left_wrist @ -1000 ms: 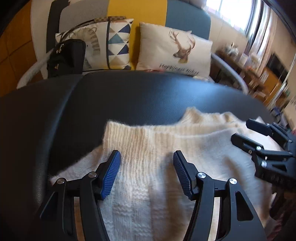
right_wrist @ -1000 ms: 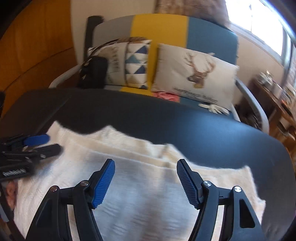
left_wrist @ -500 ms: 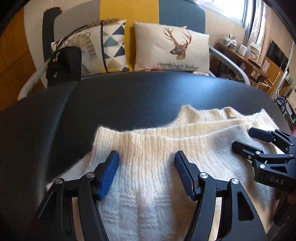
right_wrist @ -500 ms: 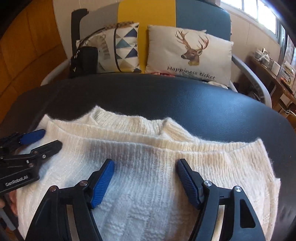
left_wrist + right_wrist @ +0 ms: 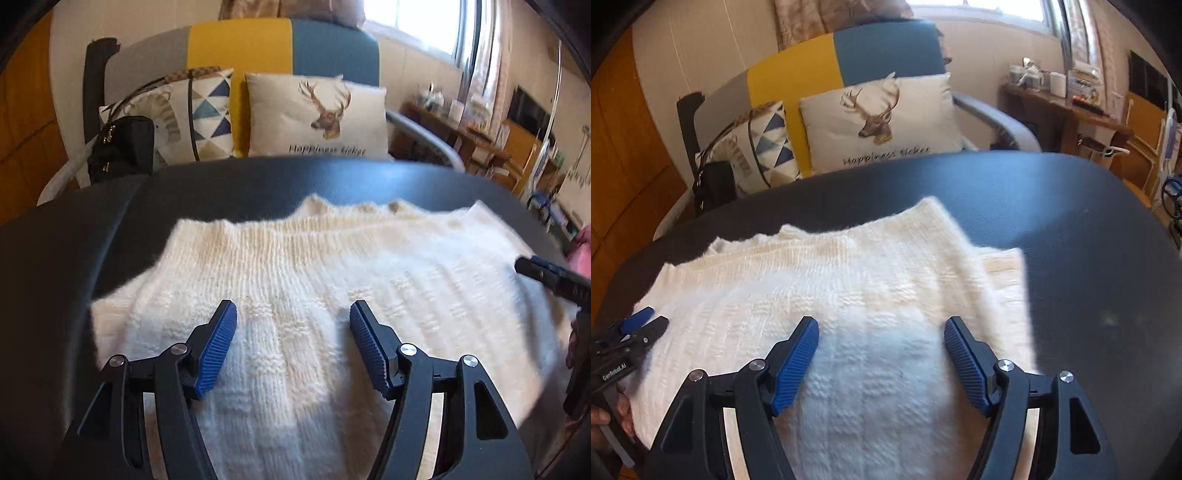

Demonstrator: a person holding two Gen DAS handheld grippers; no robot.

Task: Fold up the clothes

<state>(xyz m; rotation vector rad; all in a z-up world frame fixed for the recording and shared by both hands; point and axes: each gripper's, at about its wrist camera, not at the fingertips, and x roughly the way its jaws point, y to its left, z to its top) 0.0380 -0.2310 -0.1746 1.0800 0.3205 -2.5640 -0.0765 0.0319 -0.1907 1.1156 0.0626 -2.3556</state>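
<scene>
A cream knitted sweater [image 5: 332, 280] lies folded on the black table [image 5: 258, 184], its ribbed hem toward the far side. It also shows in the right wrist view [image 5: 849, 288], with a lower layer sticking out at its right edge. My left gripper [image 5: 293, 347] is open and empty above the sweater's near left part. My right gripper [image 5: 881, 363] is open and empty above the sweater's near right part. The right gripper's tip [image 5: 546, 275] shows at the right edge of the left wrist view. The left gripper [image 5: 631, 332] shows at the left edge of the right wrist view.
Beyond the table [image 5: 1089, 240] stands a grey, yellow and blue sofa [image 5: 280, 48] with a deer pillow [image 5: 317, 114], a triangle-pattern pillow [image 5: 207, 110] and a black bag [image 5: 122, 147]. A wooden side table with cups [image 5: 1052, 96] stands at the right.
Both grippers have pulled back toward the near edge and stay open. The right gripper has swung toward the sweater's right side, and the left and right grippers are farther apart.
</scene>
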